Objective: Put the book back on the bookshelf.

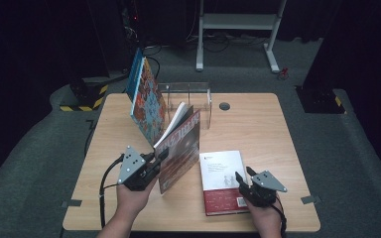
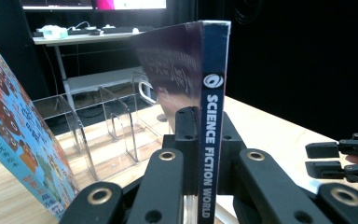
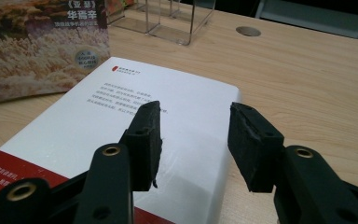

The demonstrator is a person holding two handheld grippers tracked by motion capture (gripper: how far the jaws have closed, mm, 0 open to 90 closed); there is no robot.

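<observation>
A magazine [image 1: 181, 146] with "SCIENCE FICTION WORLD" on its spine [image 2: 213, 116] stands upright on the wooden table [image 1: 258, 124]. My left gripper [image 1: 159, 157] [image 2: 207, 133] is shut on its spine near the bottom. To its right a white and red book [image 1: 222, 181] [image 3: 121, 107] lies flat. My right gripper [image 1: 244, 174] [image 3: 196, 121] hovers open over that book's right edge, nothing between its fingers. A colourful picture book [image 1: 146, 96] [image 2: 14, 140] leans upright at the left end of a clear acrylic book rack [image 1: 191, 99] [image 2: 107, 126].
A round cable hole [image 1: 224, 105] [image 3: 248, 31] sits in the table behind the rack. The magazine's cover [image 3: 37, 51] stands just left of the flat book. A white metal stand [image 1: 238, 22] is on the floor beyond the table.
</observation>
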